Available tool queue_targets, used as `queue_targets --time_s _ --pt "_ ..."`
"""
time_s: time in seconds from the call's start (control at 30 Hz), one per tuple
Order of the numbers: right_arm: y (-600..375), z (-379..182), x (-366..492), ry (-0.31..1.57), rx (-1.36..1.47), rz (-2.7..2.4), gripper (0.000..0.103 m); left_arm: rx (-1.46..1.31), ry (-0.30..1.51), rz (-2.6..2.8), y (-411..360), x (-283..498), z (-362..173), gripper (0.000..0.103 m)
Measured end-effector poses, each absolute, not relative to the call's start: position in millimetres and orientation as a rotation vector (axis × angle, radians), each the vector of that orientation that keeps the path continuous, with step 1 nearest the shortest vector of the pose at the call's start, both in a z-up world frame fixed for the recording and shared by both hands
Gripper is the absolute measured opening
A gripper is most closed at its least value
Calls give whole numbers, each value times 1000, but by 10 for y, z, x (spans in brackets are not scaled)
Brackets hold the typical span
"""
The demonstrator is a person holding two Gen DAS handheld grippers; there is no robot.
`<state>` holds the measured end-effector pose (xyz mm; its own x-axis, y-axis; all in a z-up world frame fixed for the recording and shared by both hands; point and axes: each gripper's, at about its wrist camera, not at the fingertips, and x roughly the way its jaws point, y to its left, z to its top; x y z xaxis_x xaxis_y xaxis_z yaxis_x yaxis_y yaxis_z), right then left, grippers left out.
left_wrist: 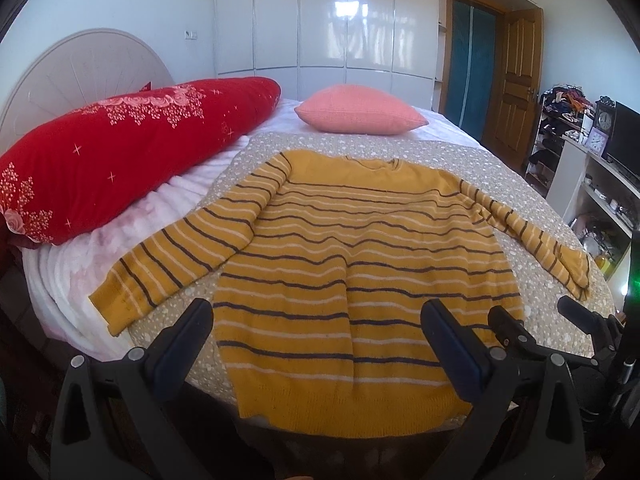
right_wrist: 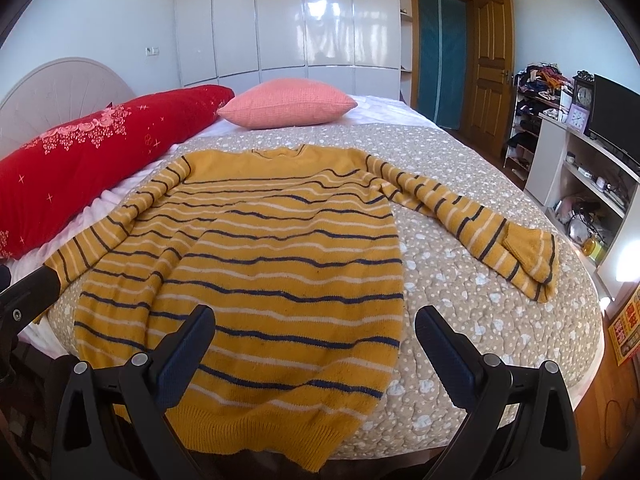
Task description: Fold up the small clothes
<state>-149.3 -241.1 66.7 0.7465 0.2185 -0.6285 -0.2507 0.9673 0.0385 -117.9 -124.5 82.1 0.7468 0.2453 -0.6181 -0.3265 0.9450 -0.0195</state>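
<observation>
Now both jaws are standing wide open: the left gripper [left_wrist: 316, 336] and right gripper [right_wrist: 316, 338] are hovering at the hem, holding nothing. Beyond, the sweater [left_wrist: 360, 264] is lying flat on the bed [right_wrist: 480, 320], sleeves at 9 and 3 o'clock. Folding is not yet begun; next probably comes pinching a sleeve.

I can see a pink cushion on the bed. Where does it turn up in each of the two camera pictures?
Left wrist view: the salmon-pink knitted square cushion lies upper centre, behind the mustard-yellow striped sweater.
Right wrist view: the cushion lies upper centre-left, touching the long red flowered bolster pillow.
Shared landmark: the glossy white wardrobe behind it.
</observation>
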Motion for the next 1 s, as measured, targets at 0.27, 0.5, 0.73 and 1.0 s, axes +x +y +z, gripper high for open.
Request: queue_targets --time_s 0.27,0.5,0.73,1.0 --pt "-2407 629 -1488 687 -51 260 102 -154 682 303 -1218 -1149 752 103" --pt "-2537 487 -1387 722 -11 242 101 -140 745 301 -1220 -1015 577 103" --pt "-2805 317 -1253 728 14 218 102 -101 813 302 -1204 -706 319 103" --pt "-3459 75 -963 781 126 136 94 -47 908 304 -1096 -132 -153 103"
